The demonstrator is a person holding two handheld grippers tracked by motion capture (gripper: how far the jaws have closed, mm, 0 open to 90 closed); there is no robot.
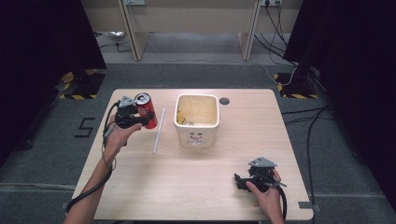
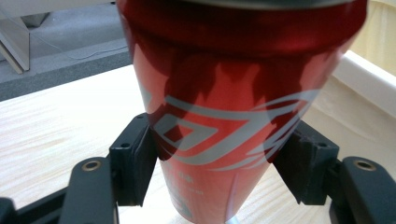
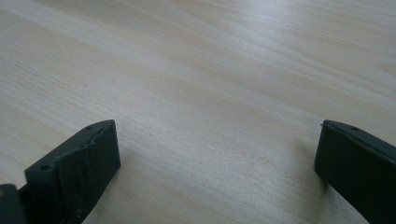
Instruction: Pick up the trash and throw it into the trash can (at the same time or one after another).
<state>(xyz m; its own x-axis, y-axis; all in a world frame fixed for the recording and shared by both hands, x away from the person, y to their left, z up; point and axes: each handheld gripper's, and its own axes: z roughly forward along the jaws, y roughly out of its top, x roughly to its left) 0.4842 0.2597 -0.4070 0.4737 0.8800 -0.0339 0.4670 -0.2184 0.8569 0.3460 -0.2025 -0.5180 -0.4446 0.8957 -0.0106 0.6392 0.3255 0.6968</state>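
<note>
Clamping a red soda can [image 1: 145, 110] between its 2 jaws, the left gripper [image 1: 138, 116] holds it over the wooden table [image 1: 196, 186], left of the cream bin [image 1: 197, 120] and white straw [image 1: 159, 130]. Right gripper [image 1: 239, 181] rests near the table's front edge, jaws apart.

- A cream square plastic bin [image 1: 196, 122] sits mid-table on the pale wooden table [image 1: 187, 186].
- A thin white straw [image 1: 159, 131] lies just left of it.
- A small dark round hole [image 1: 224, 101] shows near the bin's far right corner.

Black hand-held gripper [image 1: 140, 117], grey plate, trailing cable
</note>
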